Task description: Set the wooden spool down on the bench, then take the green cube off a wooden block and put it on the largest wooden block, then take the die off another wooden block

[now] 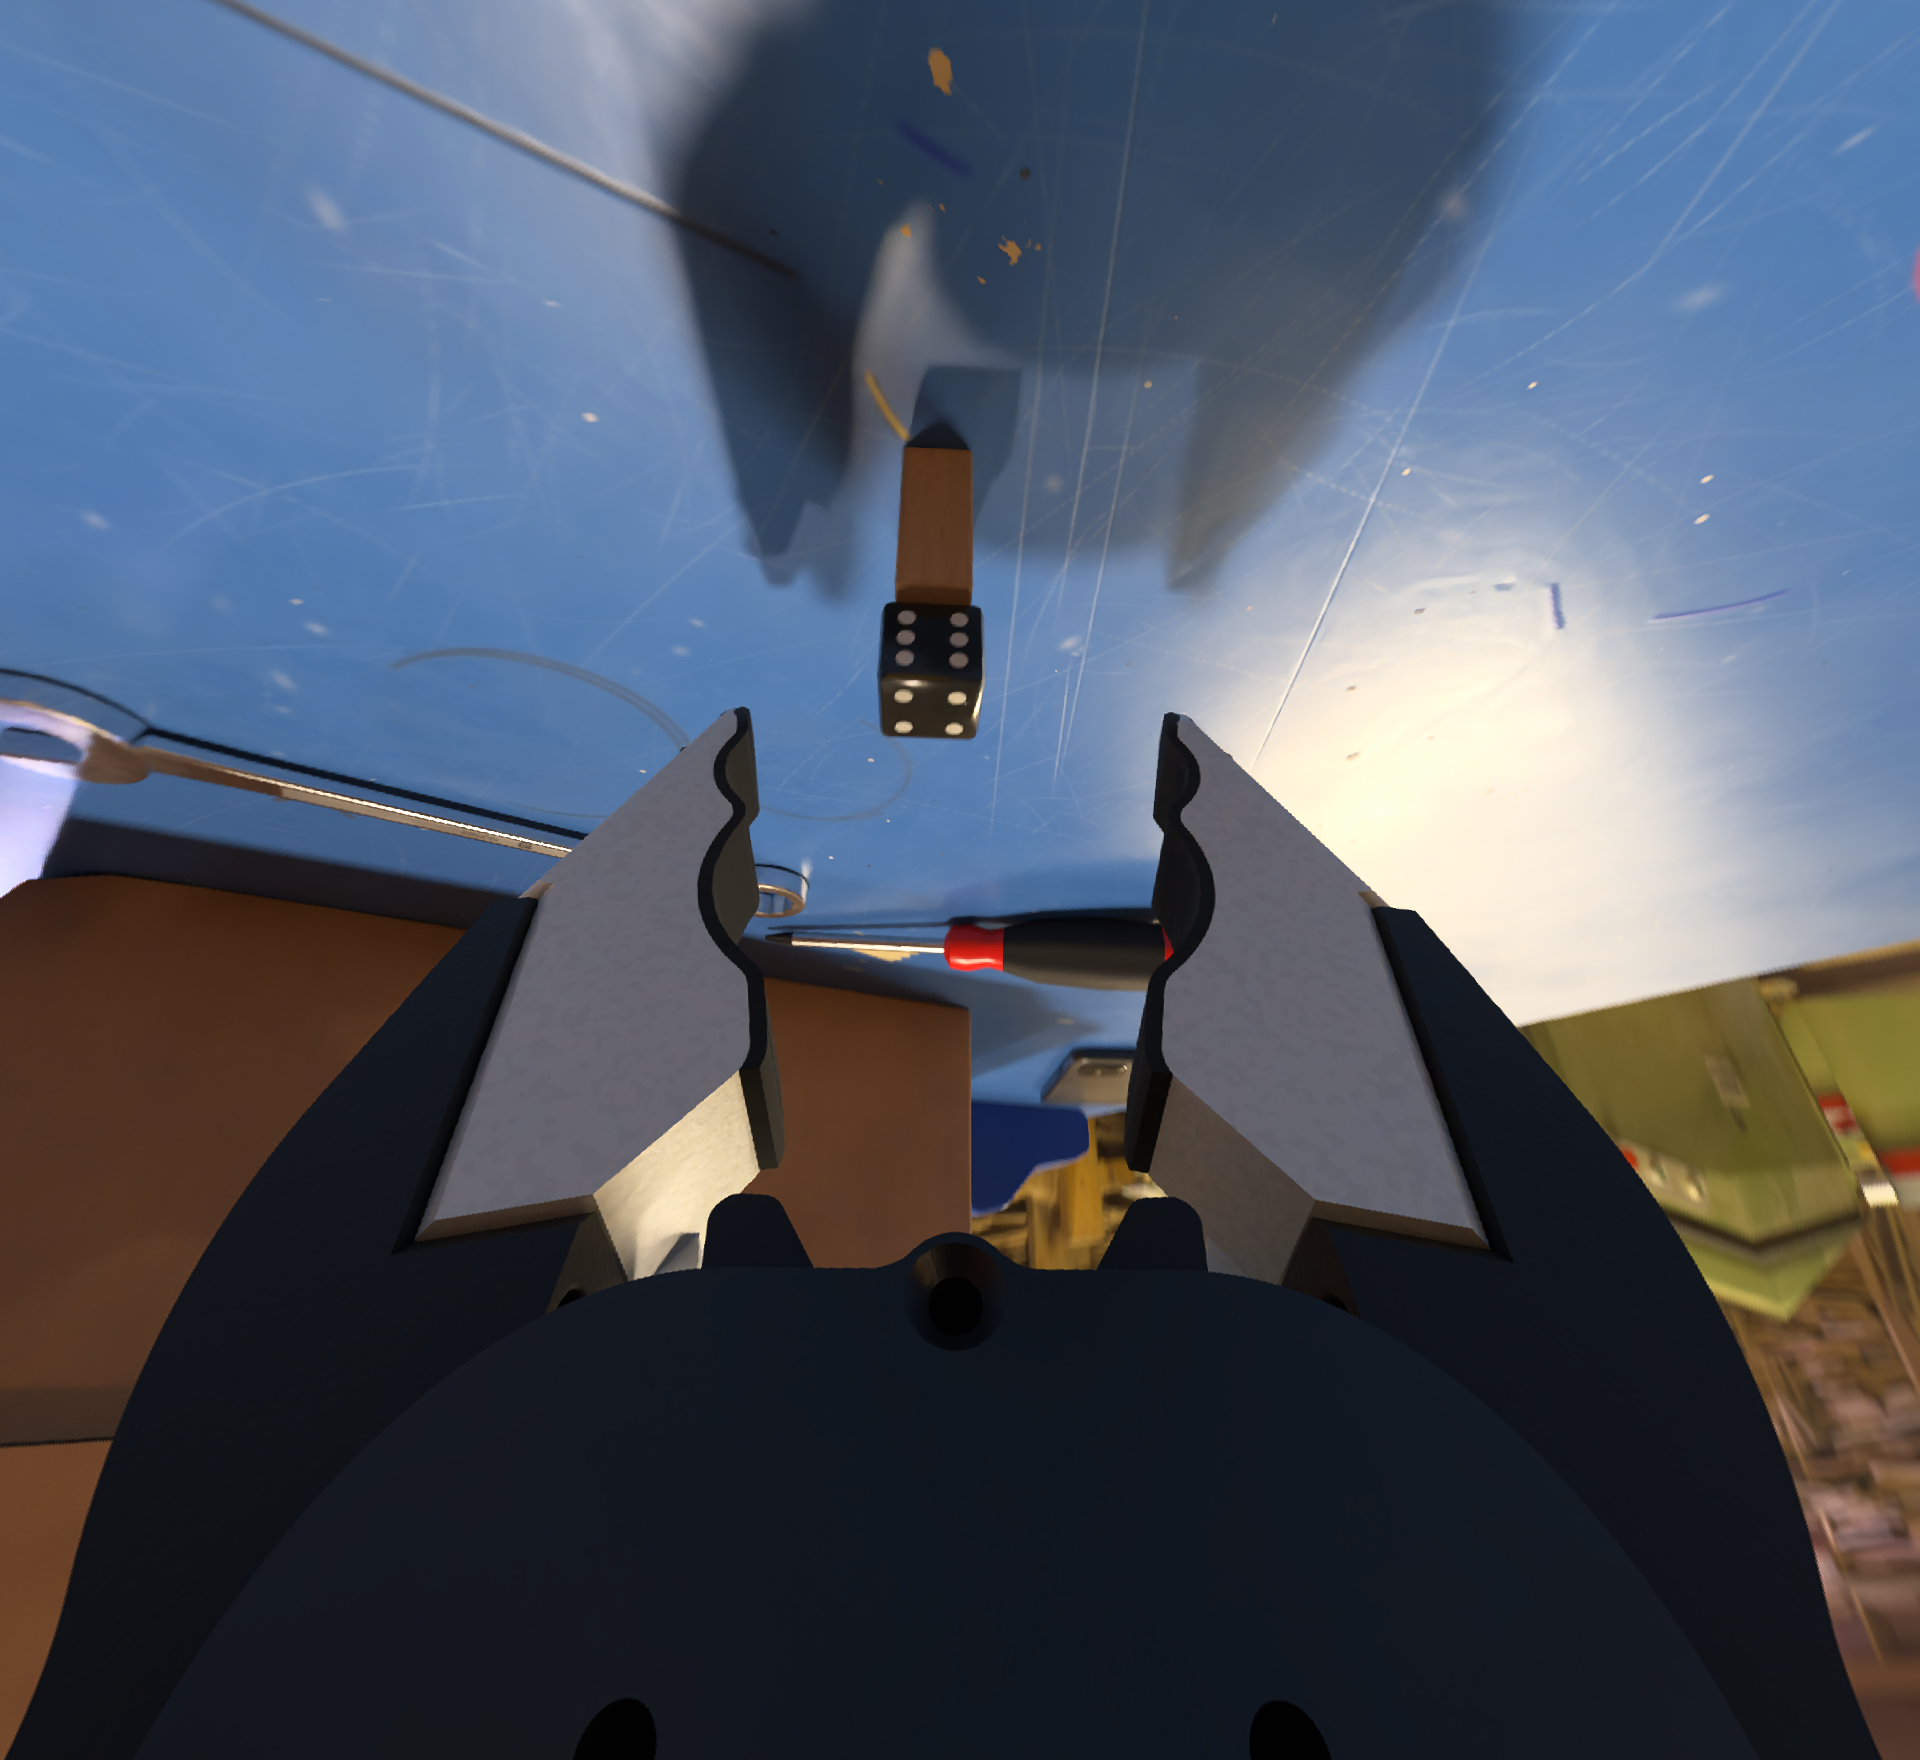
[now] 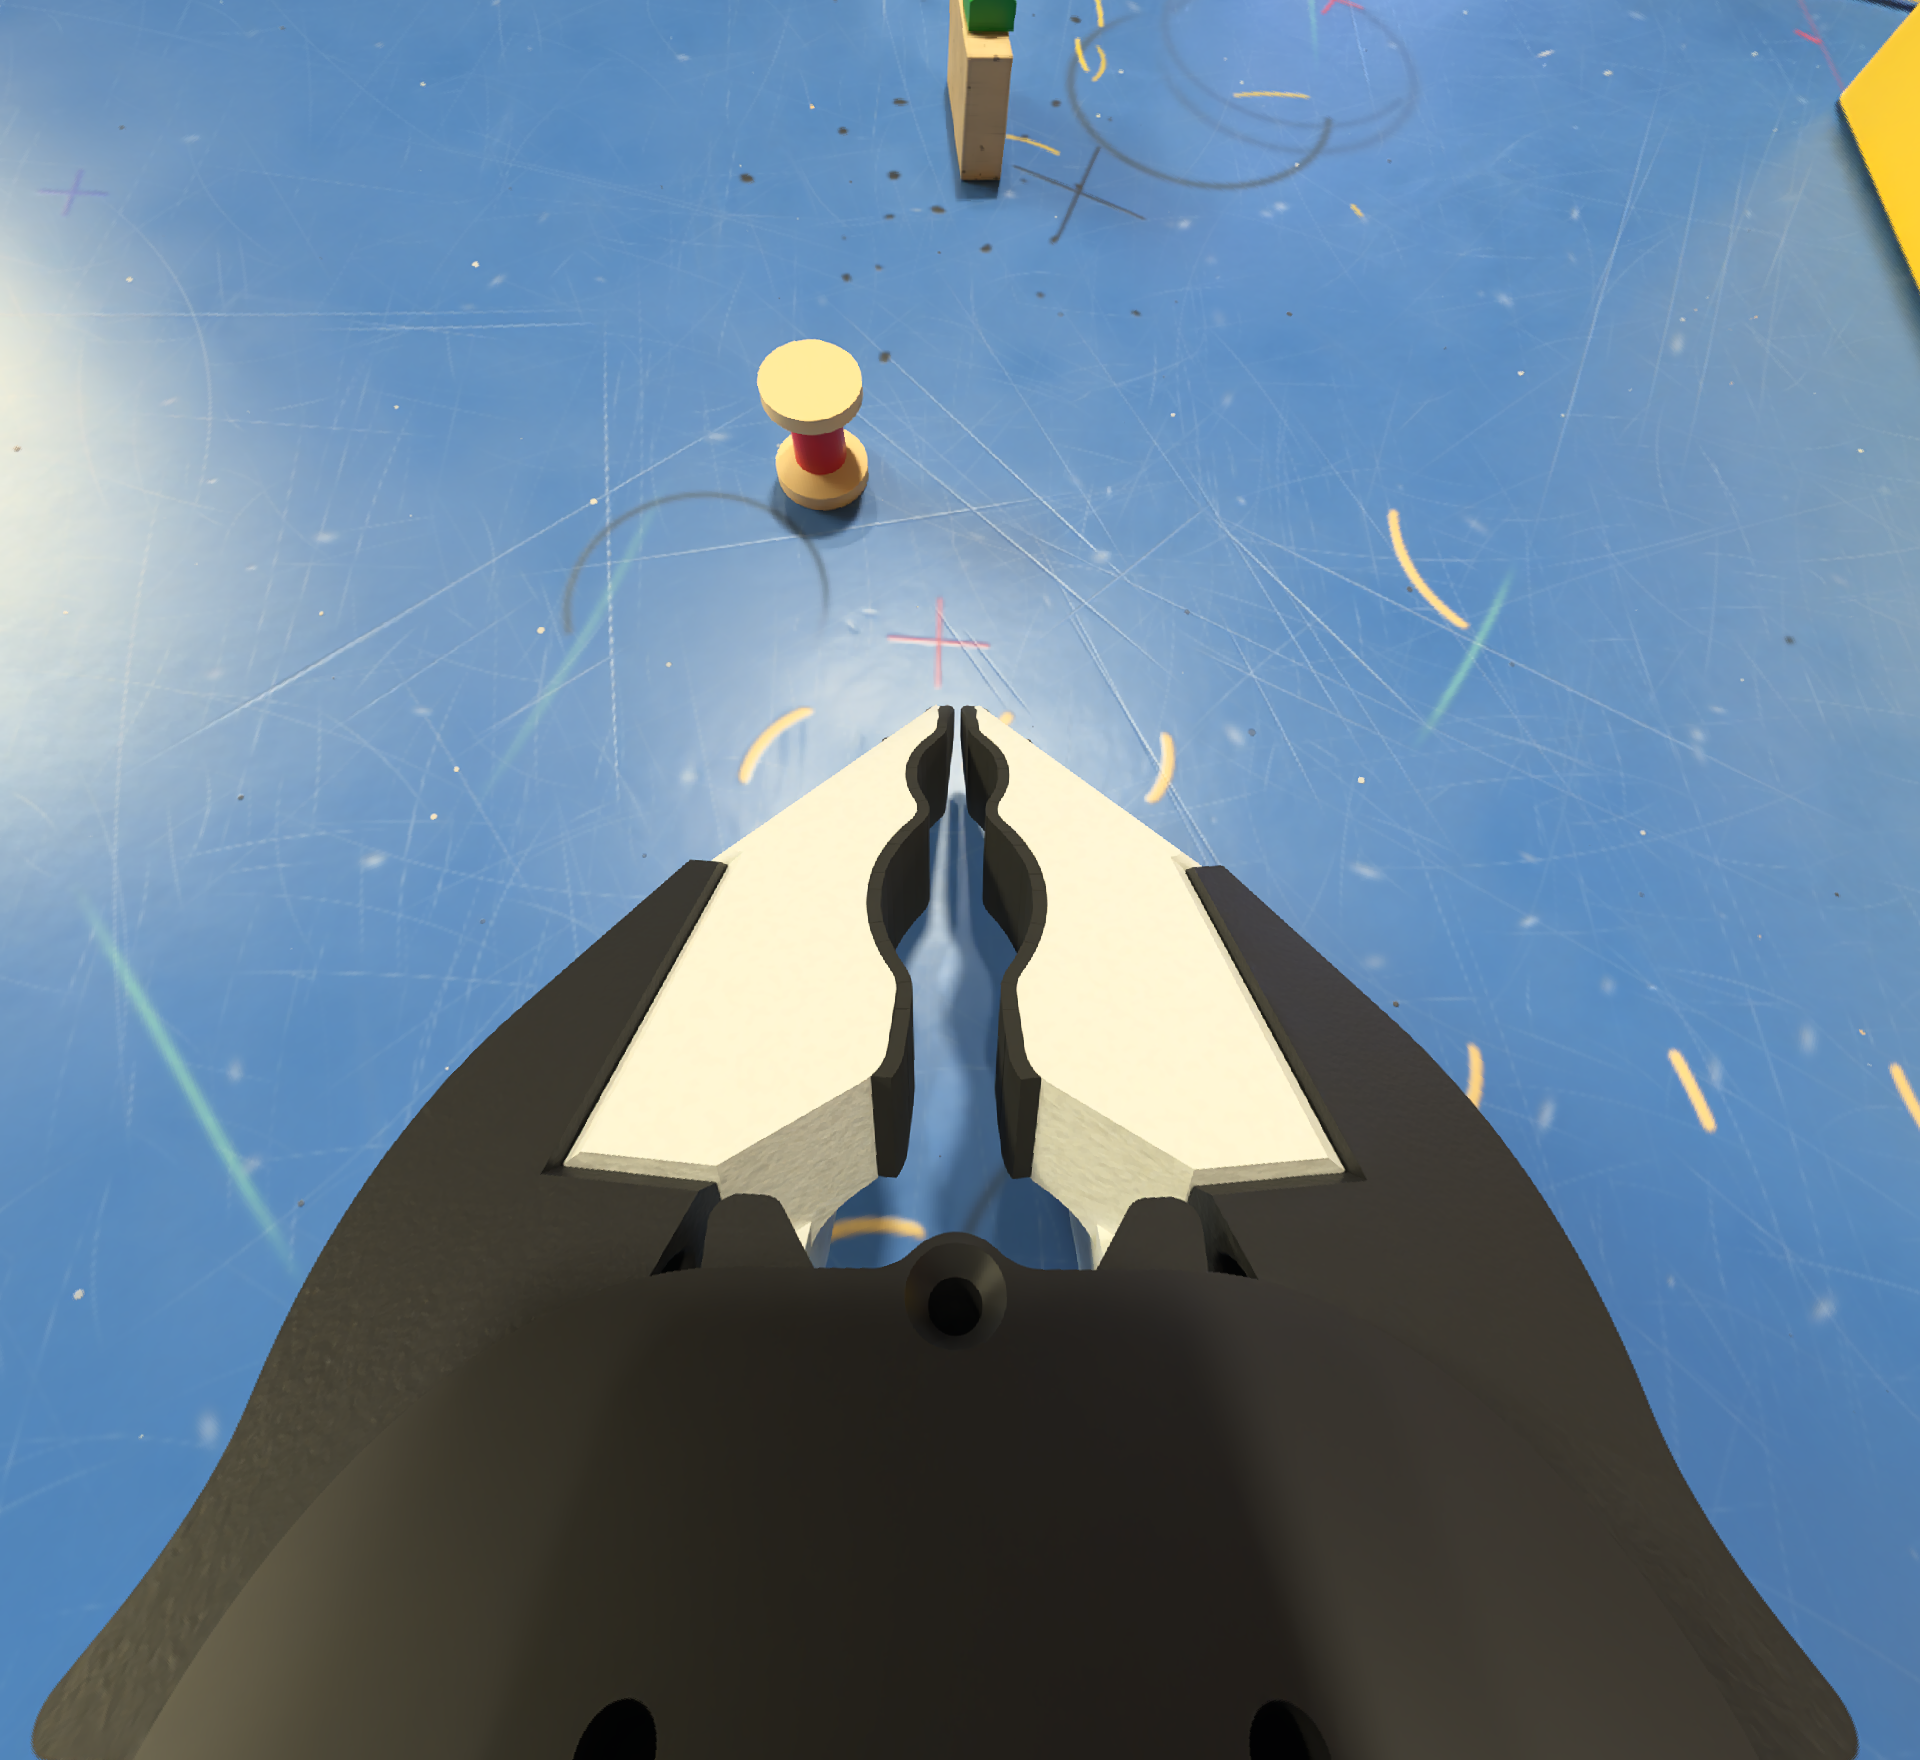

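Black white-pipped die [image 1: 930,671] atop wooden block [image 1: 934,521]

From the left wrist we look steeply down, our frame rolled over, at the scratched blue bench top [image 1: 364,380], close above a black white-dotted die [image 1: 930,671]. From the right wrist we look forward and down along that blue surface [image 2: 1455,463]. We share only the bench.
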Controlling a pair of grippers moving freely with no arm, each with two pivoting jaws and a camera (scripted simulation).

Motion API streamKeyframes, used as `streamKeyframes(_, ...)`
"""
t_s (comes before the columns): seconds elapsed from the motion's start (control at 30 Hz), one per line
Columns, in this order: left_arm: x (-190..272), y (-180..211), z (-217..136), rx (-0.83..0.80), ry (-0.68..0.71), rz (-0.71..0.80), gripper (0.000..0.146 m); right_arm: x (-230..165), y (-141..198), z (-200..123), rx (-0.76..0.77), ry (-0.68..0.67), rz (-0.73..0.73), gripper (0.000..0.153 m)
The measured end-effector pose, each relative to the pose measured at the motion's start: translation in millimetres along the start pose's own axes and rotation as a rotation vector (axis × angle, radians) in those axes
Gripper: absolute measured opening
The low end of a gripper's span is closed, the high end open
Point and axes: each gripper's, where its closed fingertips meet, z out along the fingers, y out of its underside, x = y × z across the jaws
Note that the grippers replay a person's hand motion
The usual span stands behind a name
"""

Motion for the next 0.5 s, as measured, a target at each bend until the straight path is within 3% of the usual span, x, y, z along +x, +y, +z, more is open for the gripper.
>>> streamKeyframes(0.3, 5.5, -2.5, 6.1, -0.036, 0.048, 0.043, 0.052, 1.0, 1.4, -3.9, 0.007, 0.005, 0.001, 0.001)
streamKeyframes(0.4, 4.5, -4.4, 6.0, -0.017, 0.028, 0.043, 0.029, 1.1, 1.7, -4.8, 0.008, 0.005, 0.001, 0.001)
streamKeyframes(0.5, 4.7, -5.3, 4.6, 0.0, 0.024, 0.054, 0.026, 1.0, 1.8, -5.6, 0.009, 0.007, -0.002, 0.001)
